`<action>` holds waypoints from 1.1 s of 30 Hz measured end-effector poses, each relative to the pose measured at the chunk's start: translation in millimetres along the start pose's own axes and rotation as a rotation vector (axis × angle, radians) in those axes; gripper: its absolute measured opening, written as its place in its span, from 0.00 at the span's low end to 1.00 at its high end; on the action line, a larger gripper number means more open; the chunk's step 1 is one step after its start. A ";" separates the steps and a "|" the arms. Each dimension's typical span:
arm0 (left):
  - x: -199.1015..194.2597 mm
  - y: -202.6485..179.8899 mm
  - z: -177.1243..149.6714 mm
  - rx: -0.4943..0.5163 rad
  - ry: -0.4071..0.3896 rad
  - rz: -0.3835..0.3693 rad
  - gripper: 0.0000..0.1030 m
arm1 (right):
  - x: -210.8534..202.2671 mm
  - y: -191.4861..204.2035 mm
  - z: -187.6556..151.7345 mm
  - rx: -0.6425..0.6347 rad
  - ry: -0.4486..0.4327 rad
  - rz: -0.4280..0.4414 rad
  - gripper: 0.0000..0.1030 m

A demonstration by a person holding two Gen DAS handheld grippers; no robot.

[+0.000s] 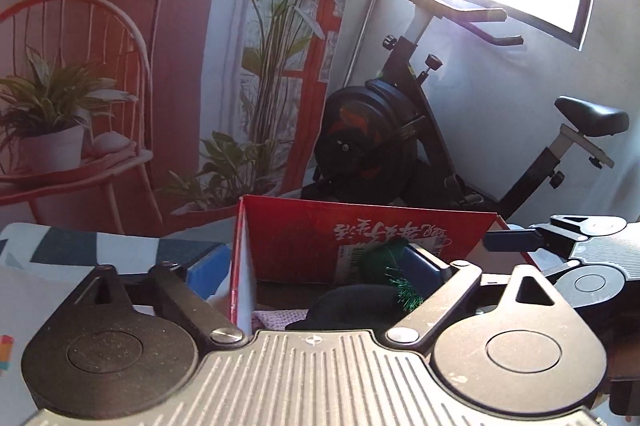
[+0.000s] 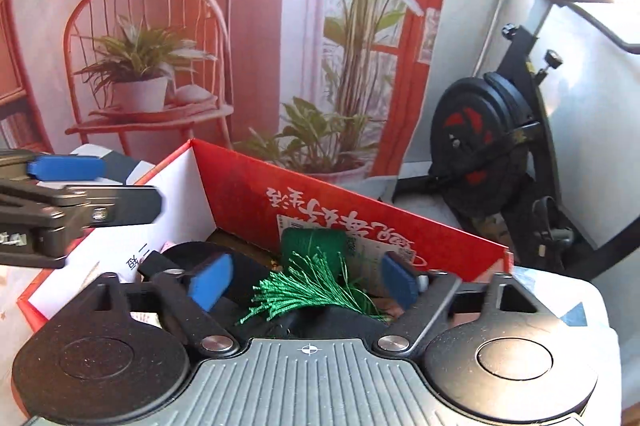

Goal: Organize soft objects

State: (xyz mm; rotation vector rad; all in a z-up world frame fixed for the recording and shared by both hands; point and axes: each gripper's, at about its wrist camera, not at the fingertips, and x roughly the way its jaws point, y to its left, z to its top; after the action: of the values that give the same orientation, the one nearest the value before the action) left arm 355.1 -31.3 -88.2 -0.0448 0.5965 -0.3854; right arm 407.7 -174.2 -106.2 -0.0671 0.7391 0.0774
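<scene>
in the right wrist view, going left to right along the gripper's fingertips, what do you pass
left gripper → left blue pad → green tassel → right blue pad, all over the red box

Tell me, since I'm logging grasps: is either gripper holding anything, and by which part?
Nothing is held. Both the left gripper and right gripper stand open over the red cardboard box.
</scene>
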 end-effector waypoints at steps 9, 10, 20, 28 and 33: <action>-52.7 -12.3 -5.0 0.080 0.011 0.105 1.00 | -56.8 -5.0 -13.7 0.058 -0.082 -0.022 0.99; -58.5 -13.9 -5.7 0.087 0.004 0.116 1.00 | -64.8 -4.9 -15.0 0.069 -0.095 -0.025 0.99; -127.6 -36.2 -8.1 0.098 -0.032 0.222 1.00 | -138.2 -5.9 -34.3 0.151 -0.180 -0.032 1.00; -185.6 -53.3 -19.9 0.073 -0.071 0.264 1.00 | -207.0 -0.6 -60.7 0.158 -0.244 -0.073 1.00; -221.5 -70.3 -30.2 0.091 -0.097 0.319 1.00 | -253.4 0.7 -81.4 0.168 -0.285 -0.090 1.00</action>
State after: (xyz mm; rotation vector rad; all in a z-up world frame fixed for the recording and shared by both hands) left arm 146.5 -13.2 16.8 0.1173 0.4797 -0.0990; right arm 166.5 -192.7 4.8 0.0697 0.4546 -0.0606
